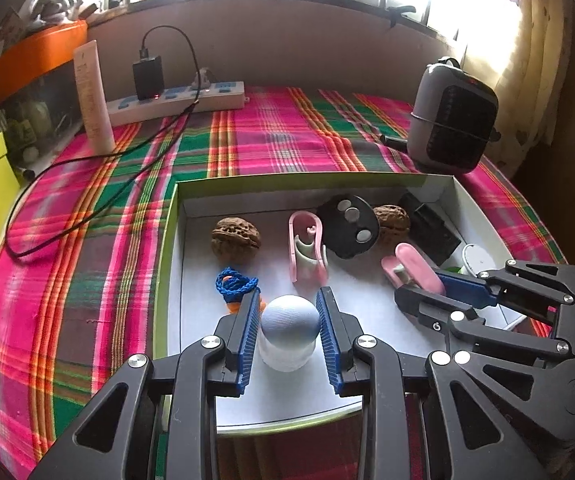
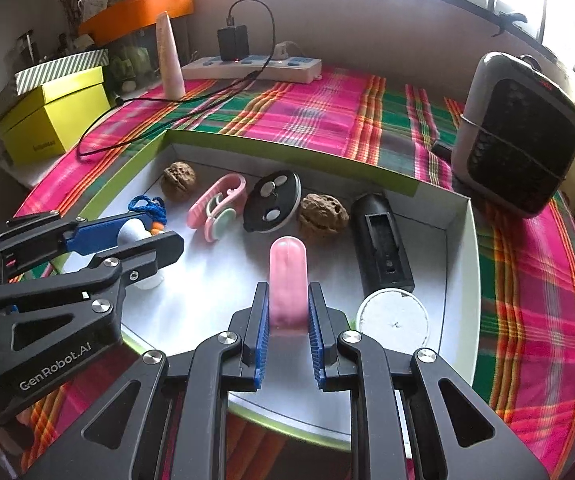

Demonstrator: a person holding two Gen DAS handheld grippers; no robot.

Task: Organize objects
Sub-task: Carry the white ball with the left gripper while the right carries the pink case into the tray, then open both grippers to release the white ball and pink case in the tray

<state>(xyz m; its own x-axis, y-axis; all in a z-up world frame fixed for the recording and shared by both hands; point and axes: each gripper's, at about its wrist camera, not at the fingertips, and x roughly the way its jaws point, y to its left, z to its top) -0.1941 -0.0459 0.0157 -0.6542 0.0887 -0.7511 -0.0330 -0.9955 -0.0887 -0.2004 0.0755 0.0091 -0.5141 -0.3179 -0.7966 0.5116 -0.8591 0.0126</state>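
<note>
Gripping white ball (image 1: 289, 317) in left tongs (image 1: 289, 312), pink clip (image 2: 288, 280) in right tongs (image 2: 288, 308) (over box (image 2: 295, 152))

Plaid-covered table (image 1: 287, 136), box tray (image 1: 167, 248), power strip (image 1: 175, 100), heater (image 1: 453, 120), tube (image 1: 93, 96)

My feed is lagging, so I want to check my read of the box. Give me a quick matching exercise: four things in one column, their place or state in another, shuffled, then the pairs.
Things:
1. white ball-topped bottle
2. pink clip
3. blue cord
4. black case

Place or state:
A. lying free near the box's left wall
B. gripped in the right tongs
C. lying free on the right side of the box, behind a white round lid
D. gripped in the left tongs

Pairs: 1-D, 2-B, 3-A, 4-C
</note>
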